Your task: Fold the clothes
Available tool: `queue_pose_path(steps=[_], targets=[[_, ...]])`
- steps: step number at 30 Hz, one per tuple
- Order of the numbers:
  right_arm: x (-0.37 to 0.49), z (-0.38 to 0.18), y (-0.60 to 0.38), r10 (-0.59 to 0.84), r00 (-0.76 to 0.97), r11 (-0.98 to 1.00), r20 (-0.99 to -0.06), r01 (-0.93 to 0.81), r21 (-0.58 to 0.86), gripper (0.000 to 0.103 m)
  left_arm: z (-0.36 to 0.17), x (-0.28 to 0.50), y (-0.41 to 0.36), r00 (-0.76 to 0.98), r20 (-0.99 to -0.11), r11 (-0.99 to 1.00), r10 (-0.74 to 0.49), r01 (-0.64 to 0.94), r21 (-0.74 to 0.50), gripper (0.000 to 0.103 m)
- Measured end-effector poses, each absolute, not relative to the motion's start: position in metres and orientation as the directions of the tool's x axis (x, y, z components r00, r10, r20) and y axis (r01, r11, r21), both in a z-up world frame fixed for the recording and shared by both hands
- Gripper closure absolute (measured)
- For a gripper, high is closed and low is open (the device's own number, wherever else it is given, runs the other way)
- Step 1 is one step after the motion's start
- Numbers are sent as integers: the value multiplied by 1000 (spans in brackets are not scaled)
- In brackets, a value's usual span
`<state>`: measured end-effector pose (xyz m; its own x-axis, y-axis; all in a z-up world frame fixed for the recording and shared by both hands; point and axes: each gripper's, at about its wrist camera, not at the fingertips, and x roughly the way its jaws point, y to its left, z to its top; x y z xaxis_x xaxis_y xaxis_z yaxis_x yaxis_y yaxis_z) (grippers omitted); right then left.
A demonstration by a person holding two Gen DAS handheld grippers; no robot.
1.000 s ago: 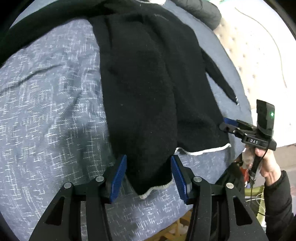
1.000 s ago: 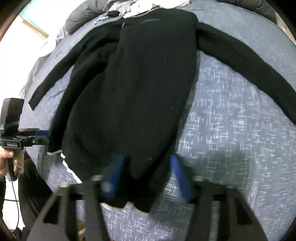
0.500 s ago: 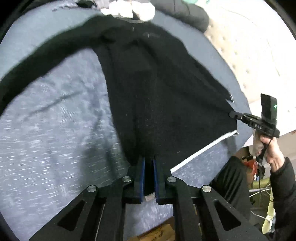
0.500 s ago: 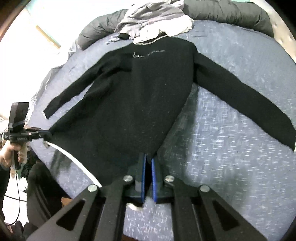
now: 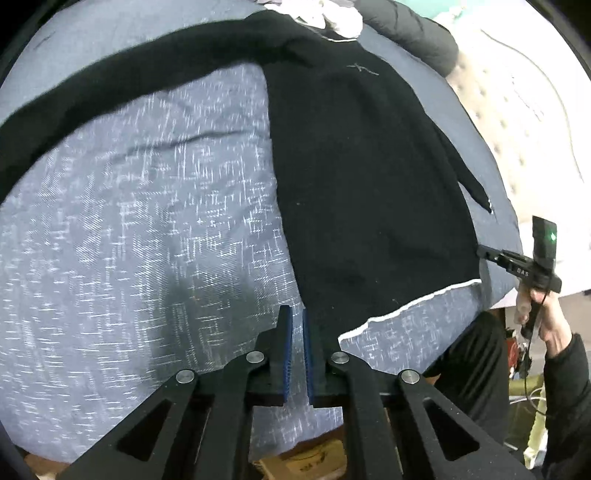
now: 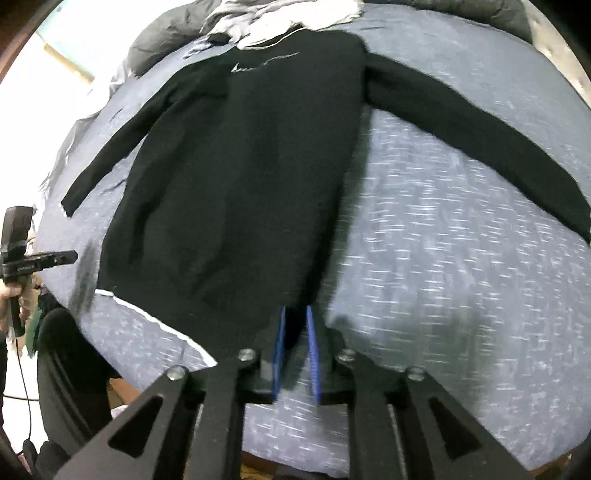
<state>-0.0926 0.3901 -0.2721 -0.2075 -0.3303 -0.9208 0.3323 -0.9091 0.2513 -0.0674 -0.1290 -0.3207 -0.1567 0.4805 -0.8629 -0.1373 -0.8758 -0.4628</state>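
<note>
blue flecked bedspread (image 5: pixel 147 229), black sweater (image 6: pixel 240 184) spread flat, clothes heap (image 6: pixel 288 18) behind

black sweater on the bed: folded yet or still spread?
Spread, not folded. The black sweater lies flat on the blue bedspread, both sleeves out to the sides, white-edged hem fully visible near the bed edge.

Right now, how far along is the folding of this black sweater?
Done: the black sweater lies spread flat on the bed cover, sleeves out. In hand: the right hand-held gripper, jaws opening, has a hem corner between them; the left hand-held gripper is shut beside the other corner. Left: every fold.
</note>
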Motion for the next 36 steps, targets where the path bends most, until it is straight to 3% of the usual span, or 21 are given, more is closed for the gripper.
queue_pose_path(steps=[2, 5, 6, 7, 12, 15, 17, 18, 29, 36], targets=[[-92, -268, 398, -322, -220, -916, -921, 319, 244, 86, -326, -70, -121, -149, -860, -872, 488, -139, -470, 89], [-93, -264, 409, -327, -225, -919, -918, 300, 254, 80, -333, -75, -105, -136, -858, -866, 496, -151, -476, 70], [-92, -264, 410, -337, -222, -917, -915, 296, 266, 72, -336, -77, -101, -130, -857, -864, 499, -150, -481, 66], [-91, -265, 410, -345, -219, -915, -913, 296, 274, 64, -339, -78, -96, -123, -856, -862, 503, -149, -485, 66], [-87, -272, 405, -347, -201, -910, -916, 307, 277, 63, -351, -82, -78, -100, -859, -860, 503, -154, -486, 66], [-87, -274, 405, -346, -197, -910, -917, 307, 278, 63, -356, -82, -69, -90, -860, -860, 503, -159, -486, 67], [-88, -274, 405, -344, -197, -912, -918, 304, 276, 63, -356, -81, -62, -92, -867, -865, 490, -178, -470, 80], [-88, -274, 405, -343, -197, -912, -919, 303, 275, 63, -355, -81, -59, -93, -871, -868, 482, -189, -460, 99], [-85, -274, 401, -341, -194, -913, -920, 301, 275, 63, -286, -63, -83, -205, -842, -857, 499, -263, -444, 99], [-87, -281, 395, -360, -177, -912, -916, 276, 305, 62, -272, -61, -120, -250, -861, -894, 443, -193, -405, 100]])
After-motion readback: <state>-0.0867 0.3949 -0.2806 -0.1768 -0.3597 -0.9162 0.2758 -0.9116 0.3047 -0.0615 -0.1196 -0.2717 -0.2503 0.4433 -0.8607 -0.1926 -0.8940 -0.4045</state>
